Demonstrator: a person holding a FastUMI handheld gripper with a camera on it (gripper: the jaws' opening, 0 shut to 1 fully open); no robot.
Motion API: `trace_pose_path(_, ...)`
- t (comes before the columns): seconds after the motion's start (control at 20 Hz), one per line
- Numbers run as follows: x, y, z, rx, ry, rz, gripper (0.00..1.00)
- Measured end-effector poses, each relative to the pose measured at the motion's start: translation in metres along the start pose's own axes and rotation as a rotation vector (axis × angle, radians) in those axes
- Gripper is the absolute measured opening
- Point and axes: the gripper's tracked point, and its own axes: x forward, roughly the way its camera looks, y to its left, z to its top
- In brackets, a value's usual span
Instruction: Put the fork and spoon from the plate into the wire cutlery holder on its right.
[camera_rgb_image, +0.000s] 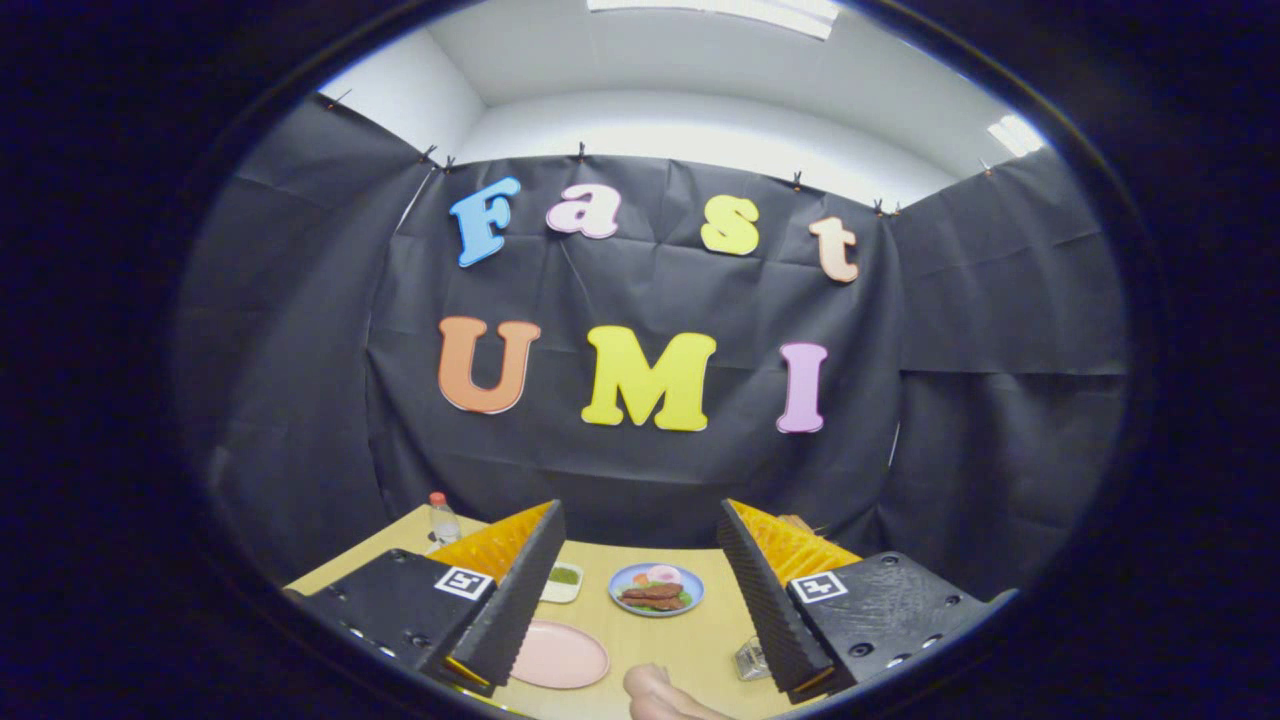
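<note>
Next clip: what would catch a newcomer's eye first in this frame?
The gripper stands open above a wooden table, its two fingers spread wide. Between them, farther off, sits a blue plate of food, with a small dish of green sauce beside the left finger. Nearer lie an empty pink plate, a hand and, by the right finger, a wire holder; a bottle stands at the far left corner.

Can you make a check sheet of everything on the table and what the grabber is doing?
Surface: wooden table, between the fingers.
Job's things: pink plate by the left finger; wire holder by the right finger; fork and spoon too hard to make out.
Clutter: food plate, small dish, bottle beyond the fingers.
Gripper: gripper open, holding nothing.
Hand: a hand near the pink plate.
Cables: nothing seen.
Surroundings: black cloth wall.
</note>
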Motion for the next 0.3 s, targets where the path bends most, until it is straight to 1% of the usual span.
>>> trace_pose_path(0.1,-0.0074,0.0025,0.0016,0.033,-0.003,0.002,0.92)
trace_pose_path(0.15,-0.0079,0.0014,0.0038,0.04,-0.007,0.002,0.97)
trace_pose_path(0.3,-0.0073,-0.0023,-0.0005,0.039,0.005,-0.016,0.97)
